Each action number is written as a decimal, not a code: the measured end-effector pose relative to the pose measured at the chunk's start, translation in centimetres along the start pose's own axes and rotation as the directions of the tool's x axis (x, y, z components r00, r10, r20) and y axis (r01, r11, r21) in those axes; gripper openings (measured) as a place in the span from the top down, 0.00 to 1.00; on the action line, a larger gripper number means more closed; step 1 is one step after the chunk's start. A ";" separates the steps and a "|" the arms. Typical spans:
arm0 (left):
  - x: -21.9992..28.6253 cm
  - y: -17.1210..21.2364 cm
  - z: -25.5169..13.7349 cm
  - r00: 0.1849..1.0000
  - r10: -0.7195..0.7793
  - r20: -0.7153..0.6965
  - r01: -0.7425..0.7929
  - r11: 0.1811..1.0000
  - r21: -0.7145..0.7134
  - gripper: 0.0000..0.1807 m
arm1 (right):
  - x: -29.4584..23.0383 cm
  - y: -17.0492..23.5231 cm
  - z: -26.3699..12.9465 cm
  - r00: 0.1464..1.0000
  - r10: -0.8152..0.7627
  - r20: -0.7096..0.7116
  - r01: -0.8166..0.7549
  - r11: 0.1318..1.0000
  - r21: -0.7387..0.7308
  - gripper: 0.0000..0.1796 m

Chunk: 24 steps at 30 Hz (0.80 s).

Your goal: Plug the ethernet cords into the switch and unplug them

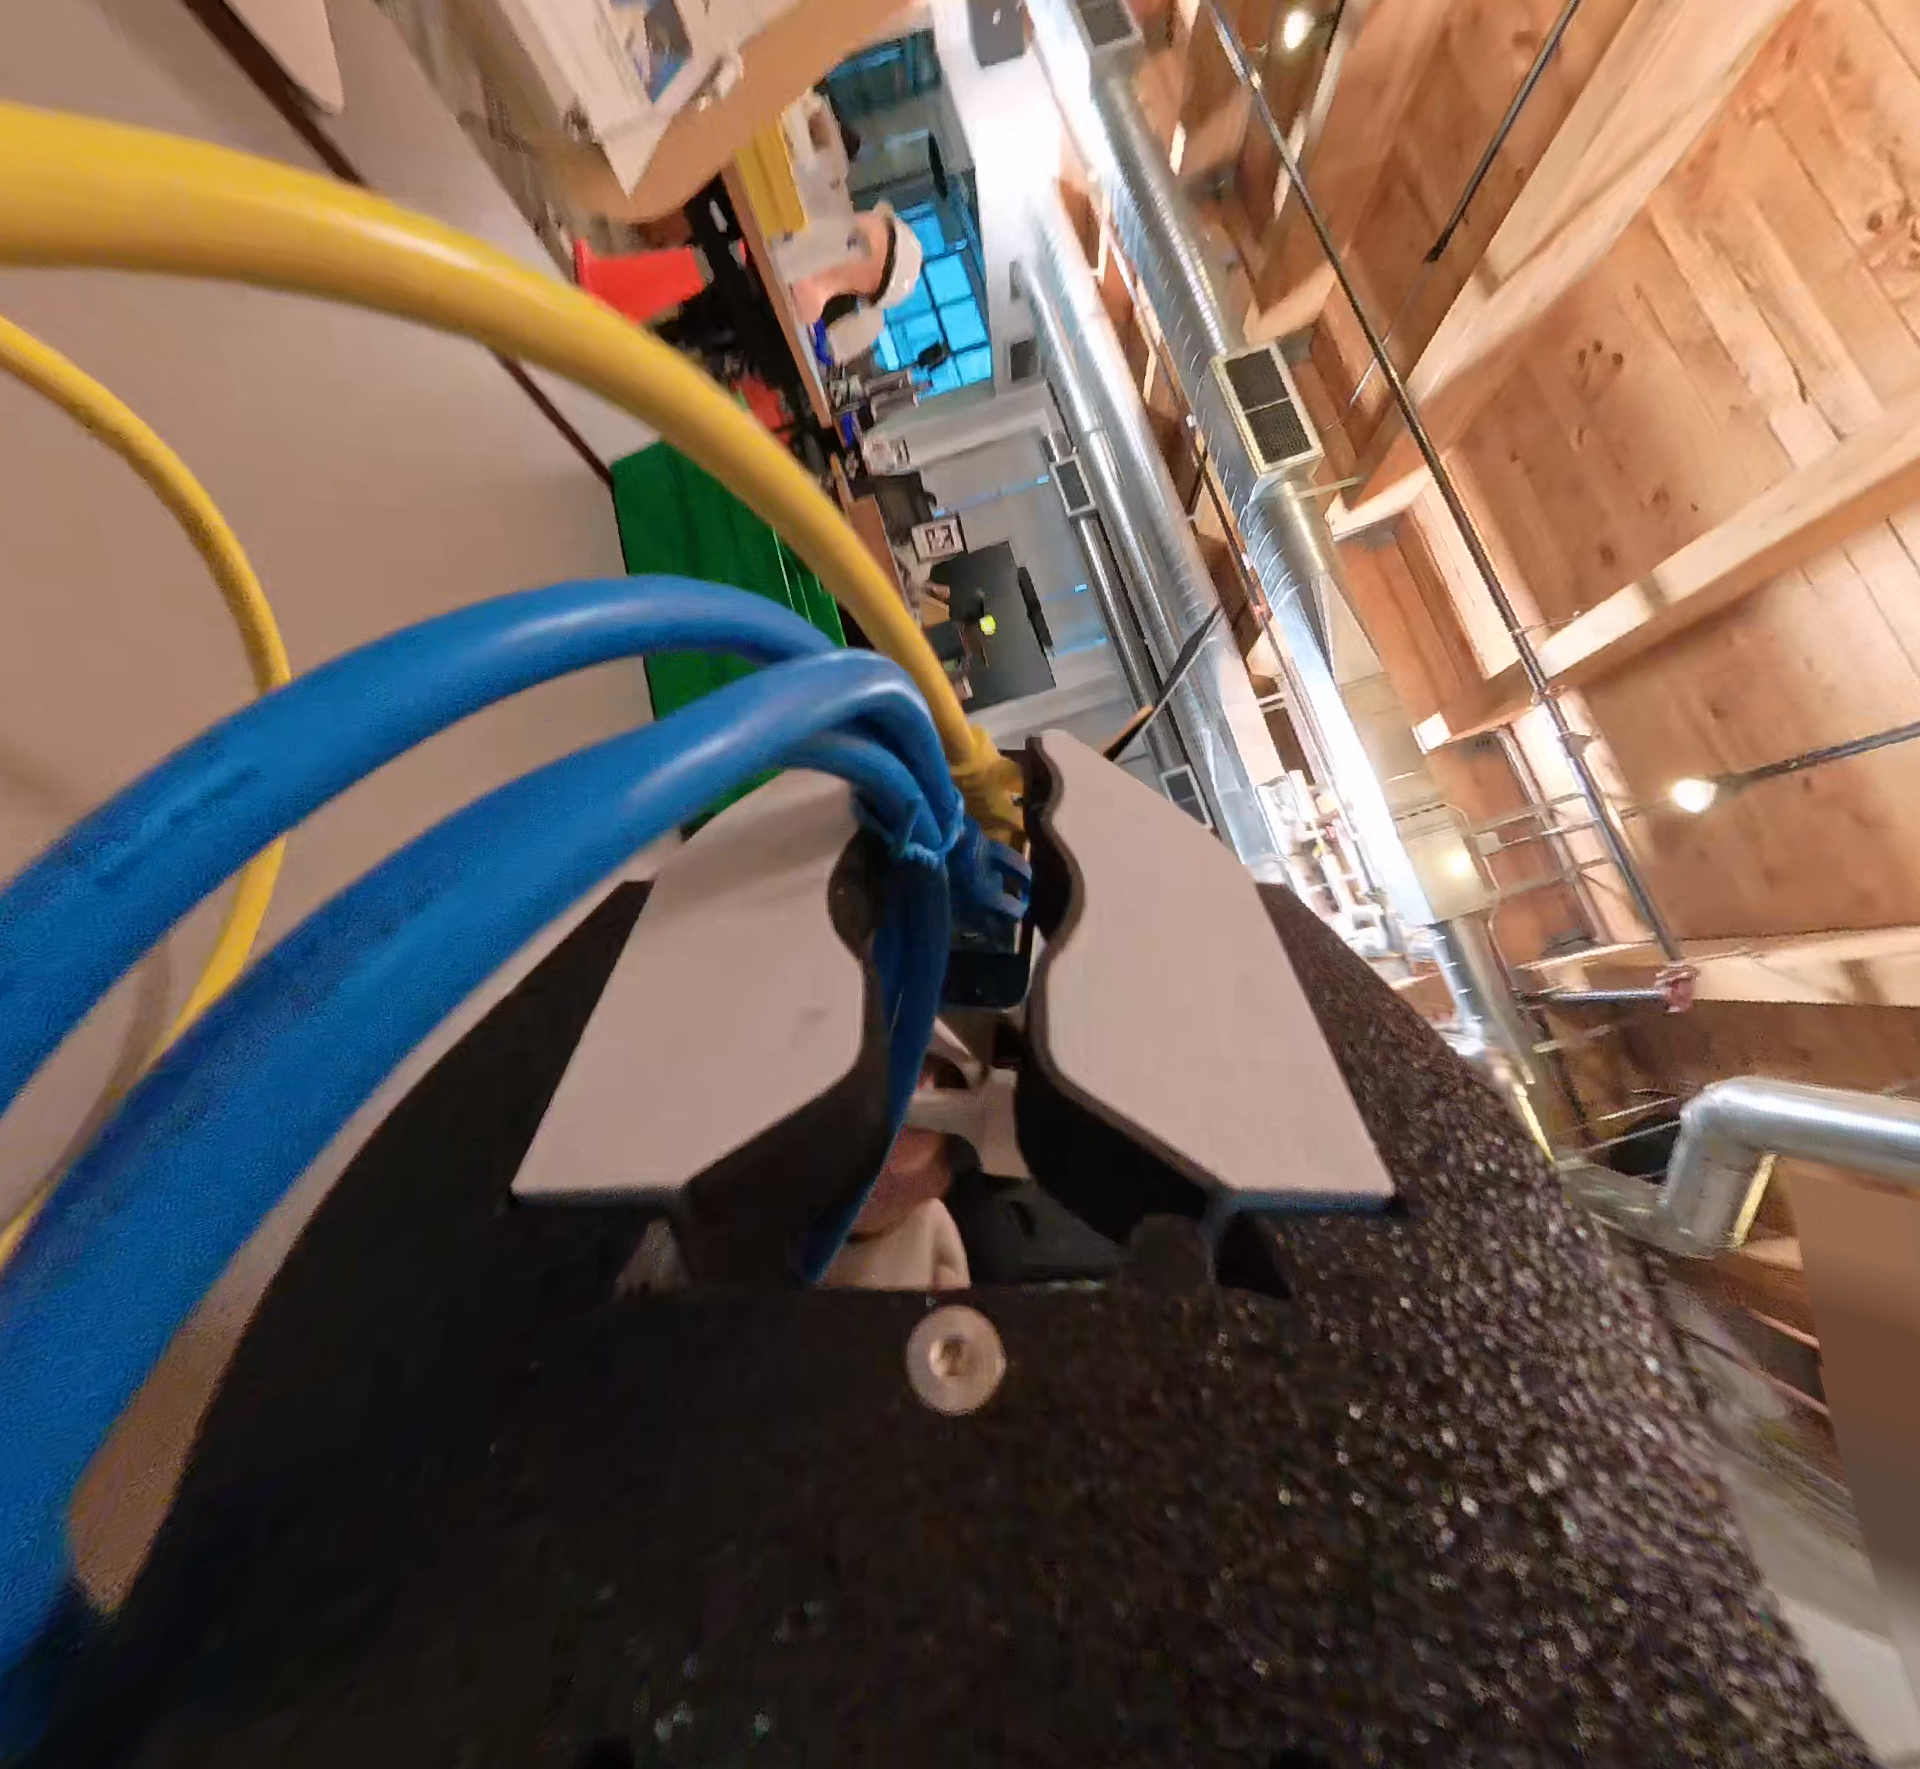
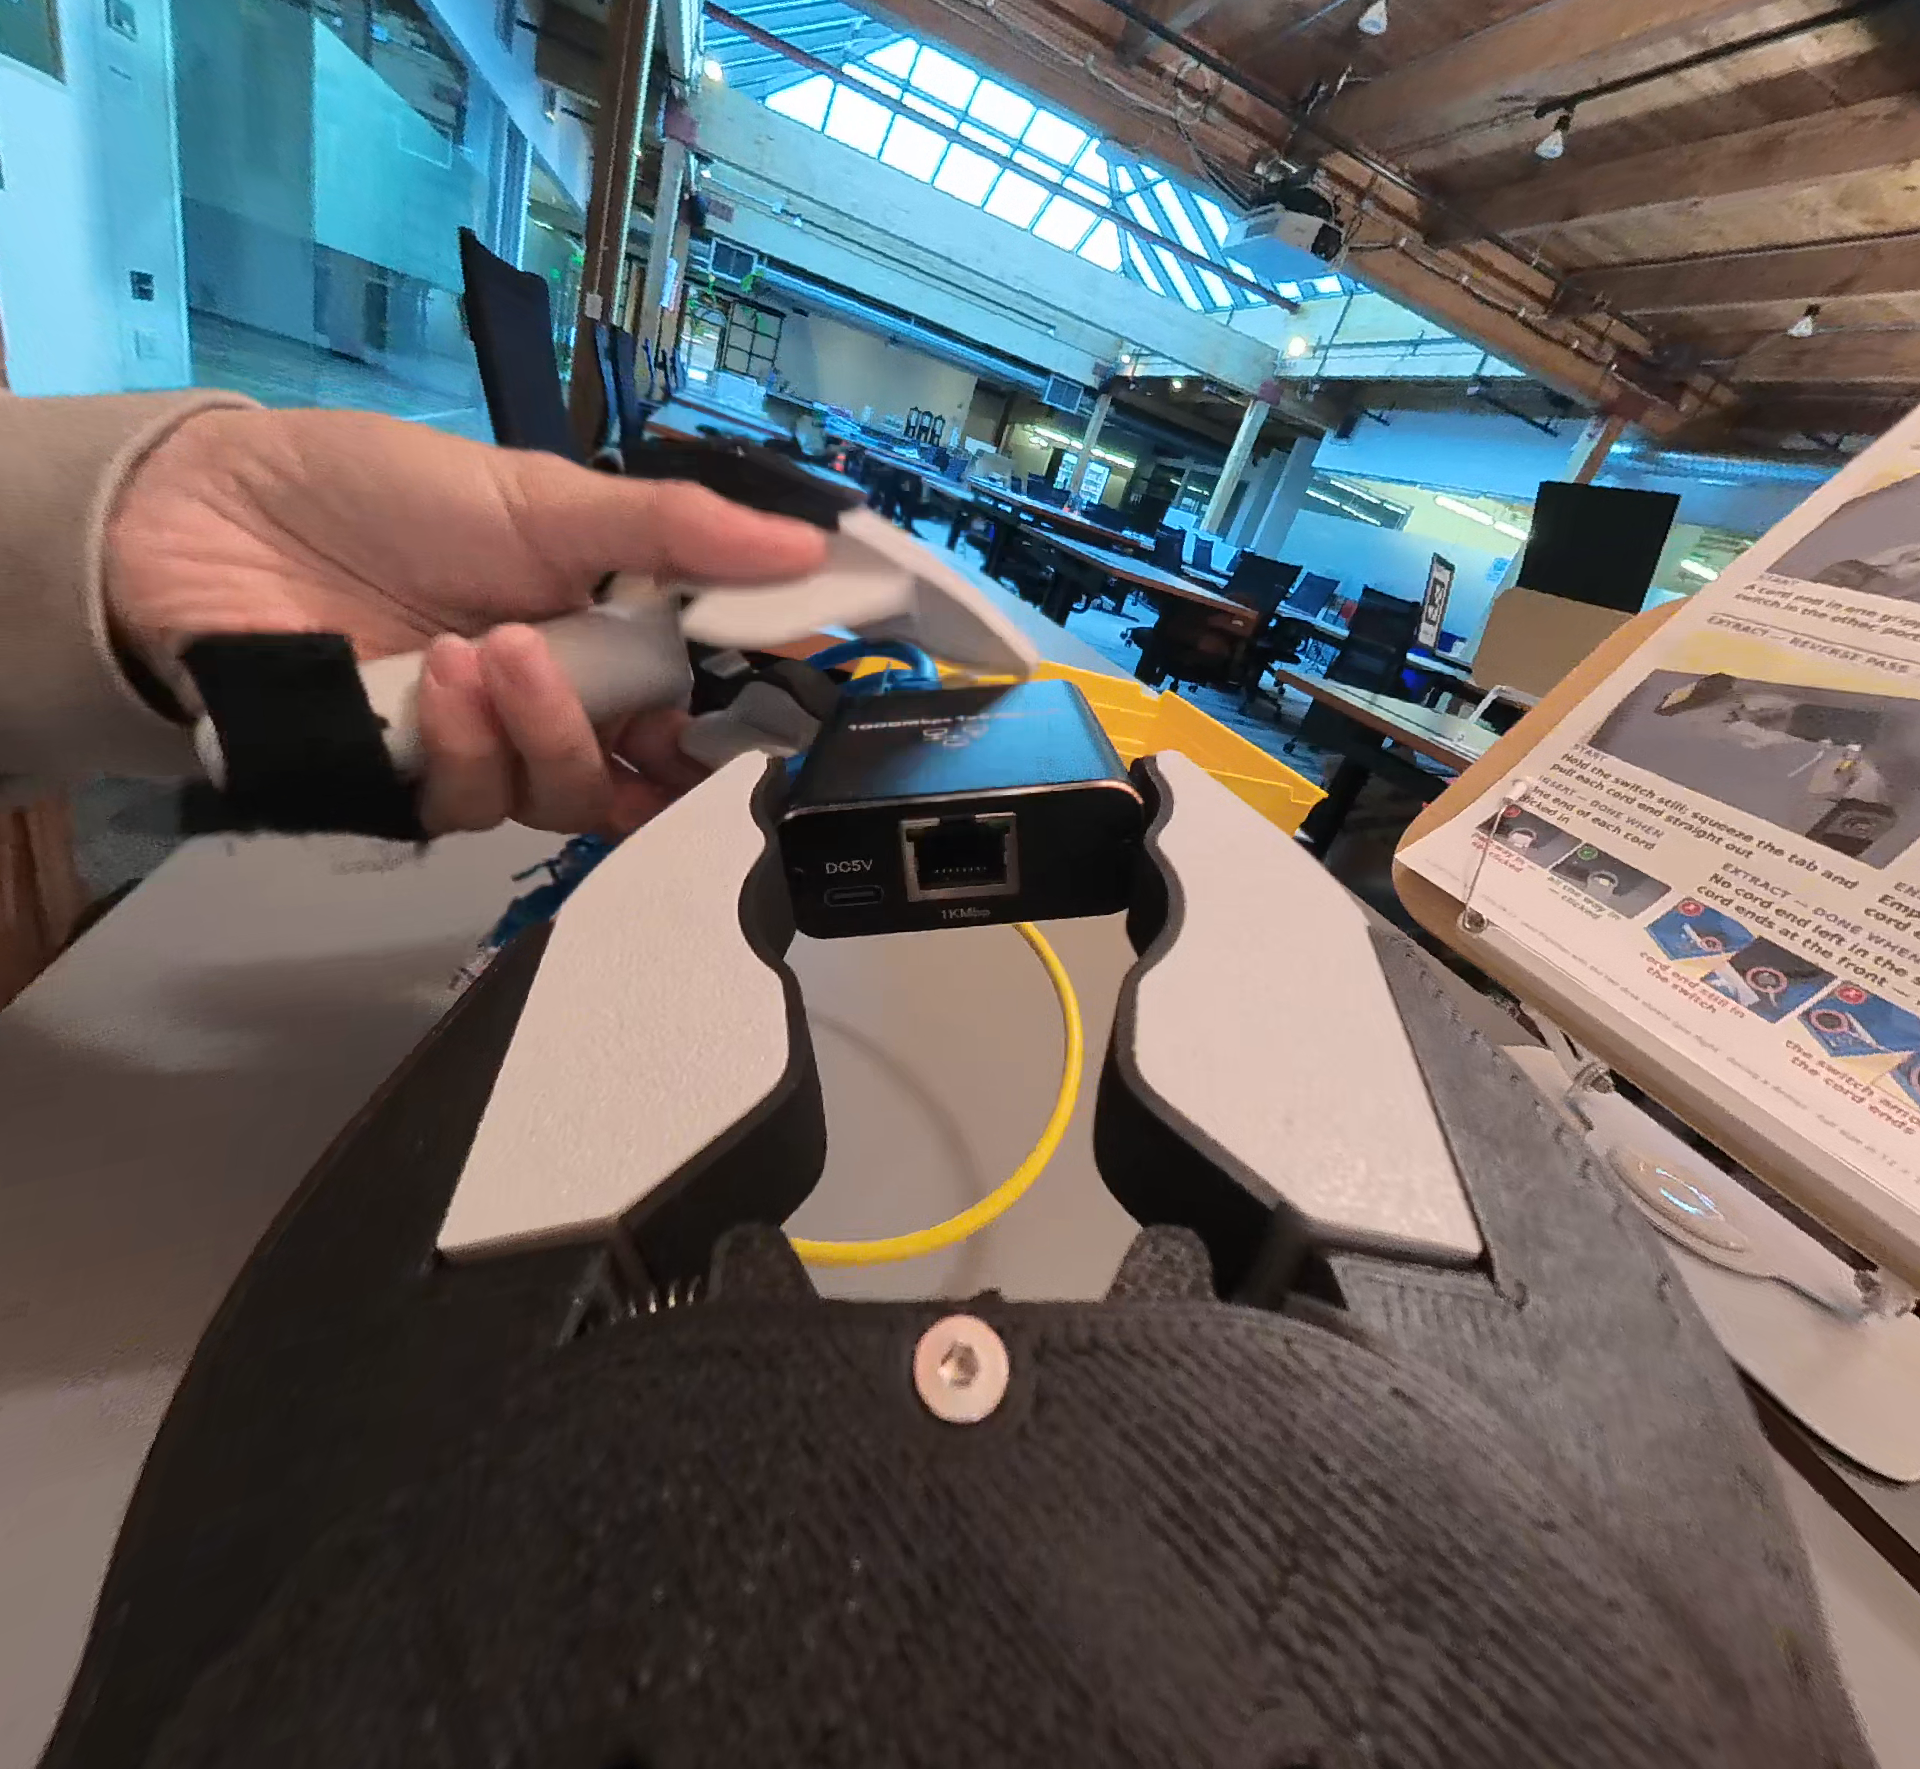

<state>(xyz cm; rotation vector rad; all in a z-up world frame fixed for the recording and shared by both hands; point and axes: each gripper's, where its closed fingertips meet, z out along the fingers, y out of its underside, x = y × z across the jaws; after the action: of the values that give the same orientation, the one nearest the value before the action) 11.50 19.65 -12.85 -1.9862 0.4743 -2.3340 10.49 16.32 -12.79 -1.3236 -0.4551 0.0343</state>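
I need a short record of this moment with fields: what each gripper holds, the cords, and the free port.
right gripper: shut on the black switch
left gripper: closed around blue cord plug at the switch
cords: blue cords and yellow cord meet at the switch
near port: empty
table: white, yellow loop lying on it

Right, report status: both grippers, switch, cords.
Right gripper shut on switch, held off the table, near port empty. Left gripper shut on blue plug at switch's far side. Yellow cord and blue cords loop across the left view.
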 end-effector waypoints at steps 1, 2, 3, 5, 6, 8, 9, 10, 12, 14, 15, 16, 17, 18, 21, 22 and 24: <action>-0.3 -0.2 0.0 1.000 0.022 -0.002 -0.022 1.000 0.017 0.89 | 0.0 0.2 0.1 1.000 -0.007 -0.005 0.006 1.000 -0.015 0.64; -0.4 -0.4 0.1 0.999 0.036 -0.008 -0.036 0.999 0.029 0.91 | 0.0 0.4 0.1 1.000 -0.015 -0.006 0.015 1.000 -0.019 0.64; -0.4 -0.4 0.1 0.998 0.059 -0.015 -0.059 0.998 0.033 0.94 | 0.0 0.6 0.0 1.000 -0.009 -0.005 0.009 1.000 -0.019 0.64; 0.0 -0.4 0.3 0.989 0.143 -0.033 -0.144 0.990 -0.003 0.95 | 0.1 0.9 -0.1 1.000 0.007 -0.001 -0.007 1.000 -0.017 0.65; 0.2 -0.4 0.3 0.985 0.169 -0.029 -0.170 0.985 -0.037 0.96 | -0.1 1.2 -0.2 1.000 -0.003 0.025 0.004 0.999 -0.035 0.65; 0.5 0.0 0.4 0.972 0.233 -0.037 -0.236 0.959 -0.160 0.95 | -0.8 1.4 -0.5 0.994 -0.006 0.111 0.012 0.999 -0.051 0.64; 0.7 0.2 0.4 0.968 0.247 -0.051 -0.252 0.939 -0.233 0.95 | -1.3 1.3 -0.6 0.987 0.011 0.163 -0.003 0.999 -0.054 0.62; 0.9 0.5 0.3 0.962 0.264 -0.067 -0.271 0.908 -0.319 0.95 | -1.6 1.0 -0.8 0.976 0.056 0.212 -0.048 0.998 -0.044 0.61; 0.4 1.0 -0.3 0.938 0.339 -0.073 -0.328 0.802 -0.499 0.95 | -0.8 -0.4 -1.5 0.956 0.175 0.235 -0.189 0.981 0.037 0.63; -0.1 1.2 -0.8 0.907 0.416 -0.065 -0.363 0.695 -0.621 0.96 | 0.5 -0.6 -2.0 0.918 0.319 0.235 -0.340 0.939 0.052 0.66; 0.0 1.4 -1.0 0.898 0.432 -0.082 -0.372 0.648 -0.664 0.95 | 0.5 0.0 -1.9 0.895 0.376 0.242 -0.391 0.920 0.017 0.65; 0.3 1.8 -1.0 0.893 0.437 -0.108 -0.381 0.604 -0.700 0.95 | 0.3 0.7 -1.5 0.879 0.411 0.242 -0.416 0.909 -0.033 0.65; 0.5 2.2 -1.0 0.886 0.444 -0.135 -0.392 0.560 -0.730 0.95 | 0.1 1.6 -1.1 0.869 0.440 0.226 -0.433 0.898 -0.084 0.64; 0.7 2.6 -0.8 0.873 0.461 -0.159 -0.411 0.520 -0.749 0.95 | -0.4 2.3 -0.6 0.854 0.471 0.223 -0.454 0.882 -0.125 0.62; 0.9 3.5 -0.2 0.825 0.519 -0.225 -0.467 0.400 -0.789 0.96 | -2.7 2.4 0.4 0.757 0.575 0.310 -0.544 0.818 -0.186 0.68; 0.7 3.7 0.0 0.808 0.541 -0.232 -0.475 0.366 -0.800 0.96 | -3.4 2.2 0.5 0.729 0.586 0.353 -0.556 0.808 -0.194 0.80; 0.3 4.0 -0.1 0.776 0.575 -0.260 -0.490 0.289 -0.822 0.95 | -3.9 2.7 0.6 0.716 0.602 0.354 -0.557 0.798 -0.231 0.84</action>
<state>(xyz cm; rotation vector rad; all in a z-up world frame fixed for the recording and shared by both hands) 10.74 15.79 -13.64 -1.6320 2.2857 -1.5953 7.35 16.47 -16.42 -1.5293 -0.3759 0.8500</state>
